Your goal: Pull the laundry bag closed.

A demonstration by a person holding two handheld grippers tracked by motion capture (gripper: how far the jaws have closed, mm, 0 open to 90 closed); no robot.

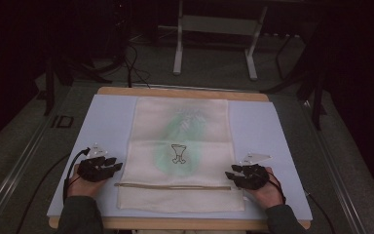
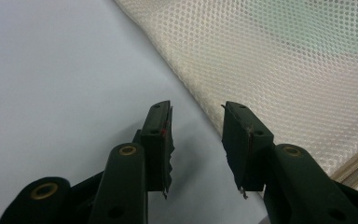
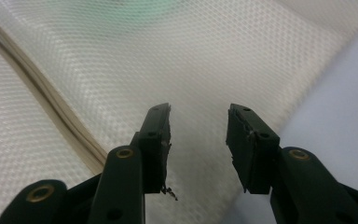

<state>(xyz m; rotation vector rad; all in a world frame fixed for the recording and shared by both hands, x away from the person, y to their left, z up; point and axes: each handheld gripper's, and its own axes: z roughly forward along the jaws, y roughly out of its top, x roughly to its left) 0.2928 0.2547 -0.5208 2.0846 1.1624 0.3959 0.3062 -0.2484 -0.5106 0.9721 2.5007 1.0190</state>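
A cream mesh bag [image 1: 179, 156] lies flat on a pale blue mat [image 1: 107, 122], with a small black emblem [image 1: 177, 153] over a green shape inside and a zip line [image 1: 173, 185] across its near part. My left gripper [image 1: 119, 166] rests just off the bag's left edge, jaws open over bare mat [image 2: 74, 70] with the mesh [image 2: 284, 60] beyond. My right gripper [image 1: 228, 171] sits at the bag's right edge, jaws open above the mesh [image 3: 168, 56], nothing between them. The zip [image 3: 51, 102] runs to the left in the right gripper view.
The mat covers a wooden tabletop [image 1: 185, 92] whose edge shows at the back. Beyond it stands a white metal frame [image 1: 214, 29] on dark carpet. Cables [image 1: 44, 180] trail from the left gripper. Bare mat [image 1: 258, 126] lies on both sides of the bag.
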